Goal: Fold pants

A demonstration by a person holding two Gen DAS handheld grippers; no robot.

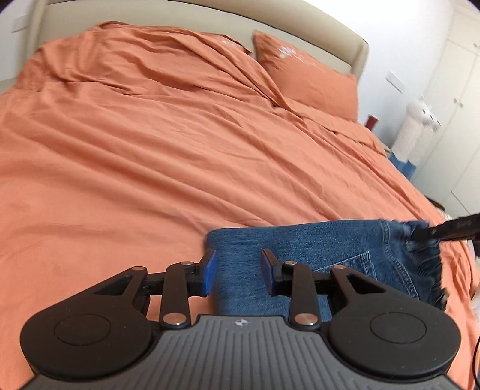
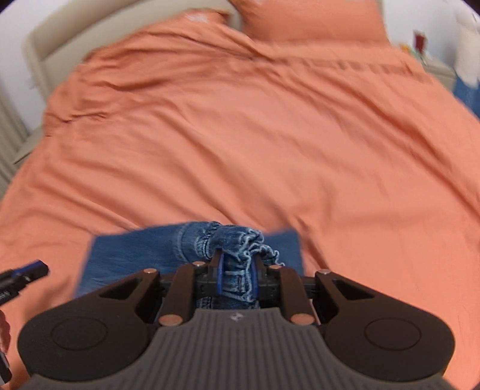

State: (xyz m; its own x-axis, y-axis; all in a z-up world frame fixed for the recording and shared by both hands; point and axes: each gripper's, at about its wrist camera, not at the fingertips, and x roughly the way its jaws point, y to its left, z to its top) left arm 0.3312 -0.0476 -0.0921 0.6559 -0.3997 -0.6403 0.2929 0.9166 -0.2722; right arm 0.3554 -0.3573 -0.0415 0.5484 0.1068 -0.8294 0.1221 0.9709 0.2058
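Blue denim pants (image 1: 315, 249) lie folded on the orange bedspread (image 1: 150, 150) near its front edge, a back pocket showing. My left gripper (image 1: 238, 274) is open, its blue pads spread just above the pants' left part, holding nothing. My right gripper (image 2: 237, 274) is shut on the frayed hem (image 2: 240, 240) of the pants, bunched between its pads and lifted off the flat layer (image 2: 126, 255). The right gripper also shows in the left wrist view (image 1: 420, 232), gripping the frayed edge at the right. A left fingertip (image 2: 33, 270) shows in the right wrist view.
An orange pillow (image 1: 309, 78) lies at the bed's head by a beige headboard (image 1: 210, 21). A white cat tree (image 1: 417, 126) and a dark red item (image 1: 372, 121) stand beside the bed at the right, before white wardrobe doors (image 1: 459, 90).
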